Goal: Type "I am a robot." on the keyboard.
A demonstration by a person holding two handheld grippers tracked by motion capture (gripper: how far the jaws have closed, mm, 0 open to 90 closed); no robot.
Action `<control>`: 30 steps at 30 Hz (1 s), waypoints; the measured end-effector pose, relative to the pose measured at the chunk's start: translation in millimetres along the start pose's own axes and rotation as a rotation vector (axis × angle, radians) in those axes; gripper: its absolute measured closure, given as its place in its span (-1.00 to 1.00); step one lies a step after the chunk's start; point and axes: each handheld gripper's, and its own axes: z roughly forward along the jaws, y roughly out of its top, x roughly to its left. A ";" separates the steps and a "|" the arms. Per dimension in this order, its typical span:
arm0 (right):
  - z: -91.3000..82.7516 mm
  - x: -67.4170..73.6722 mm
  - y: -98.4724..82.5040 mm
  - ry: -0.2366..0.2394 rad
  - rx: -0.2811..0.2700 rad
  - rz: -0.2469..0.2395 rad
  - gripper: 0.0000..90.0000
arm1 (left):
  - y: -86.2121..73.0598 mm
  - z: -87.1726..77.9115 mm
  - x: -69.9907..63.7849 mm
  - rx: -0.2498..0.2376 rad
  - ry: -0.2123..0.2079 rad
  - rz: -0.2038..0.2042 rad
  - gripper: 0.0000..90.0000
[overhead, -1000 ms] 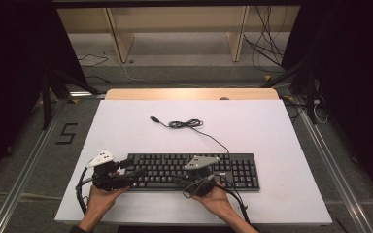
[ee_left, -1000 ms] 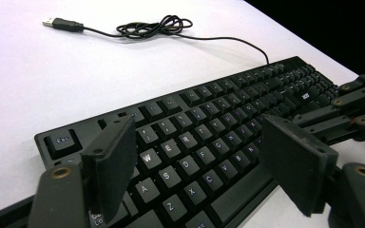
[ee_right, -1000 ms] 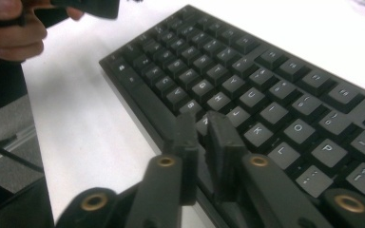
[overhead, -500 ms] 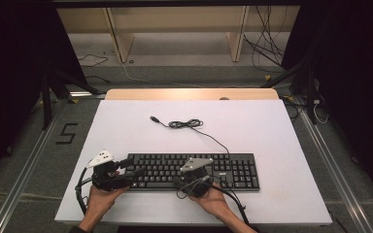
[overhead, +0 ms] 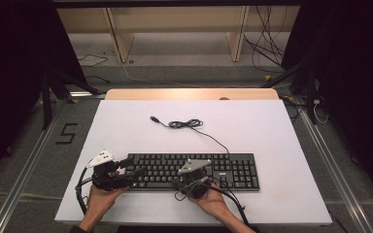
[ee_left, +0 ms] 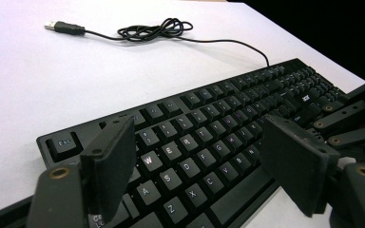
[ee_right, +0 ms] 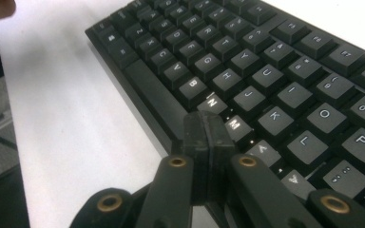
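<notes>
The right tongs [ee_right: 208, 130] have just pinched shut, empty, tips over the keyboard [overhead: 194, 170] at lower centre of the worktop [overhead: 272, 126], likely ready to press keys. Left tongs [ee_left: 199, 156] gape wide over its left end.

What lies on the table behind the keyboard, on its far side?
Behind the keyboard, its black cable runs to a loose coil, ending in a USB plug on the white table. The gripper's grey plate covers some keys.

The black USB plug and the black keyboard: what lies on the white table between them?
In the high view, only the keyboard's own thin black cable, bunched in a loose coil, lies between the USB plug and the black keyboard; otherwise the white table is bare there.
</notes>
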 end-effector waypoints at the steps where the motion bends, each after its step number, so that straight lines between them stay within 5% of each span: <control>1: -1.1 -0.4 0.2 0.002 -0.007 0.004 1.00 | 0.0 0.2 0.1 0.000 -0.001 0.000 -0.39; 13: -24.3 -10.3 5.1 0.003 -0.111 0.049 0.94 | 0.7 2.7 -0.6 0.004 -0.001 0.002 -0.39; 21: -38.2 -17.0 3.2 0.011 -0.148 0.073 0.55 | 4.0 8.4 -0.7 0.009 -0.010 0.003 -0.31; 30: -51.1 -21.4 1.9 0.005 -0.179 0.097 0.06 | 7.2 16.7 -1.3 0.054 0.010 0.021 0.15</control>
